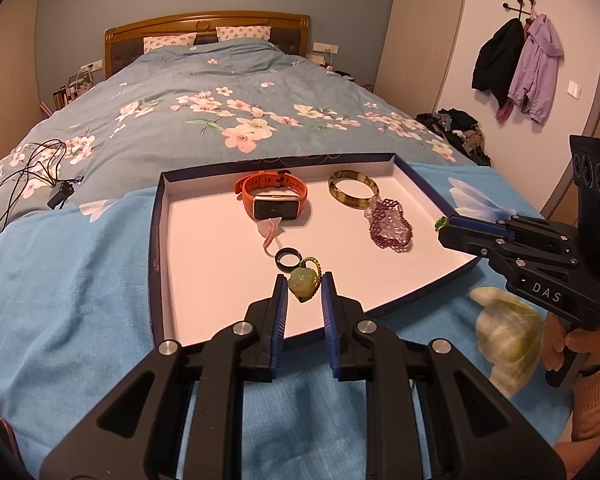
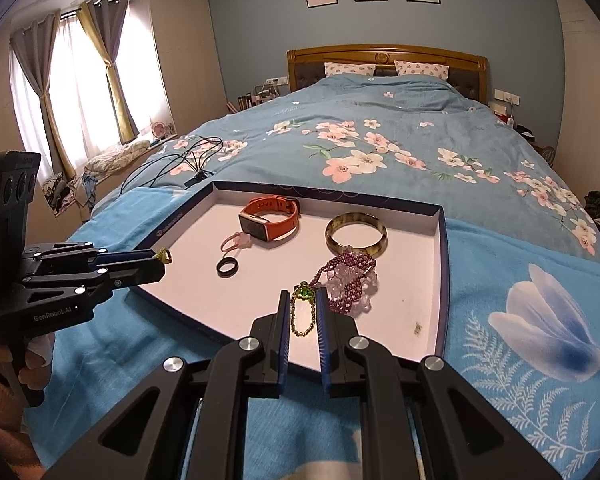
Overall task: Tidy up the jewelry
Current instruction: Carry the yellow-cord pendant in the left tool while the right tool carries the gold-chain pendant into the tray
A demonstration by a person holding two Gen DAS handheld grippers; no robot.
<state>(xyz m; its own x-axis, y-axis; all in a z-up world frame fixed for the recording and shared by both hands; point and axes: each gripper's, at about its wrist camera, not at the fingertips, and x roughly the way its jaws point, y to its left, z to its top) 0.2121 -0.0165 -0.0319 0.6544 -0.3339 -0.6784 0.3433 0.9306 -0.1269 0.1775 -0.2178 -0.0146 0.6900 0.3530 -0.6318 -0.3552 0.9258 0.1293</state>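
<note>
The left tongs (image 1: 304,286) are clenched on a green pendant (image 1: 302,285), seen low in the middle of the left view, just over the near part of the tray (image 1: 188,264). The right tongs (image 2: 303,298) pinch a green bead (image 2: 303,292) with a fine chain (image 2: 302,318) looping down between the fingers, low centre in the right view. Pendant and chain look like two ends of one necklace, though the link between them is not visible.

In the tray lie a watch (image 1: 274,200), a bangle (image 1: 353,189), a purple bead bracelet (image 1: 391,227), a black ring (image 1: 288,259) and a small pink piece (image 1: 270,230).

The step in hand seems to be laying the necklace into the tray. To do it well, carry both ends together so the chain neither sags into a knot nor pulls taut. Aim for the bare floor at the lower left of the tray, clear of the ring and bracelet. Lower the pendant until it rests, release it first, then draw the chain out straight and let go.
</note>
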